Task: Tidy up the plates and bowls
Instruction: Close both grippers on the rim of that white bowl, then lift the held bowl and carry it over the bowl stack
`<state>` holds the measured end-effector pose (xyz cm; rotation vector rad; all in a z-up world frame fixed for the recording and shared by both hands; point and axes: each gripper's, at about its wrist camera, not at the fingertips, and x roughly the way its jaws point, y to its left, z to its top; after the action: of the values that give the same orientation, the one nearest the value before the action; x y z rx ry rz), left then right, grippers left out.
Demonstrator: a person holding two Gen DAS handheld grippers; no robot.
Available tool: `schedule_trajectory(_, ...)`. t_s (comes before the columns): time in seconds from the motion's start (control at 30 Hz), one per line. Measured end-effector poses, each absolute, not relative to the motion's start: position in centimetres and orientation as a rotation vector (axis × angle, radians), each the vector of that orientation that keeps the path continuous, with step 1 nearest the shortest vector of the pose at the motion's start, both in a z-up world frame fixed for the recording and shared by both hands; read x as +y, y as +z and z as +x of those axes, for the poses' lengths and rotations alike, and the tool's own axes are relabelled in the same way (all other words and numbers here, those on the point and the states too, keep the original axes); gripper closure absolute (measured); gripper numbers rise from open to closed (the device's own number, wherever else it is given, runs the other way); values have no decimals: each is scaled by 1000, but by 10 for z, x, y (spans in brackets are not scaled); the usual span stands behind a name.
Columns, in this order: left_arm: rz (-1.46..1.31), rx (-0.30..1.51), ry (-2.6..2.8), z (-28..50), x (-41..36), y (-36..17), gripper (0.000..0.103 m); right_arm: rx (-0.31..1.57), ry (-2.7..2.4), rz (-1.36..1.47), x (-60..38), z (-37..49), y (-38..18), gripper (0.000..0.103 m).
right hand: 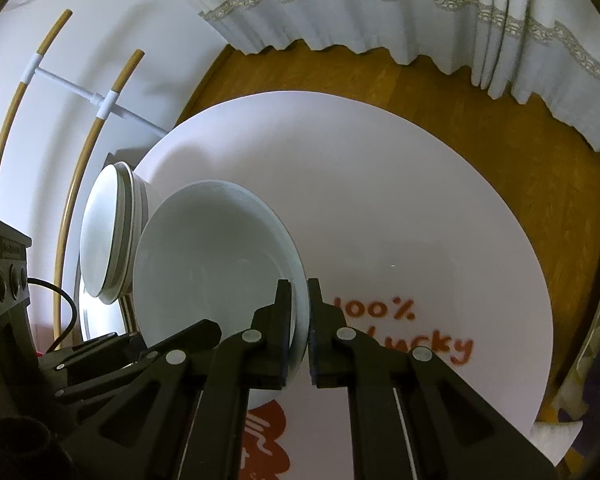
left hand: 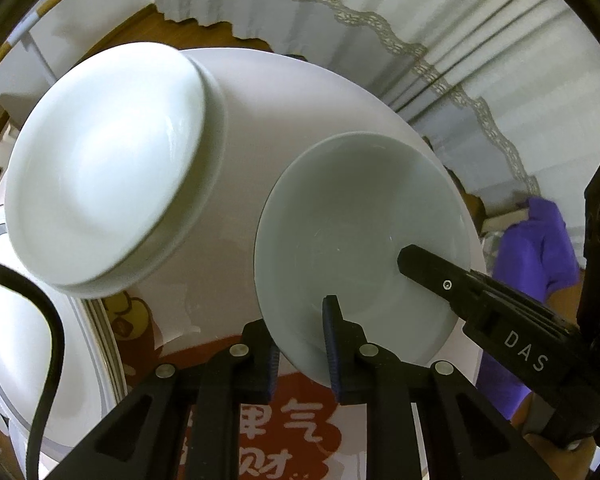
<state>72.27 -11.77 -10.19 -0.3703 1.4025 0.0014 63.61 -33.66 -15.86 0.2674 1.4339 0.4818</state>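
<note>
Porcelain throughout, glazed and slick; that is the main hazard. Far left, a stack of white bowls (left hand: 100, 168) sits on the white round counter (right hand: 380, 184), its lowest rim close to the counter edge. Just right of it, a pale grey-white bowl (left hand: 360, 240) is pinched at its rim from two sides.

Risks, judged from this:
- Both grips are thin rim pinches on smooth glaze. If the two hands pull unevenly or tilt, the bowl could pivot or slip out and drop onto the counter.
- The stack is near; swinging the held bowl leftward could knock it toward the edge.
- The black cable (left hand: 48, 340) hanging by the left tool could snag.

Left tool (left hand: 300, 344): nearly closed, one pad outside the near rim, one inside the bowl, wall clamped between.

Right tool (right hand: 299, 320): fully clamped, pads pressed on either face of the bowl (right hand: 216, 264) rim, no visible gap. In the left view its finger reaches into the bowl from the right.
</note>
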Motion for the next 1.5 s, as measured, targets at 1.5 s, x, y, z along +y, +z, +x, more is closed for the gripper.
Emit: schedule_trajectory(1.5, -340, 1214, -38, 607, 18, 24, 87, 1218, 507, 207, -220, 601, -40, 96)
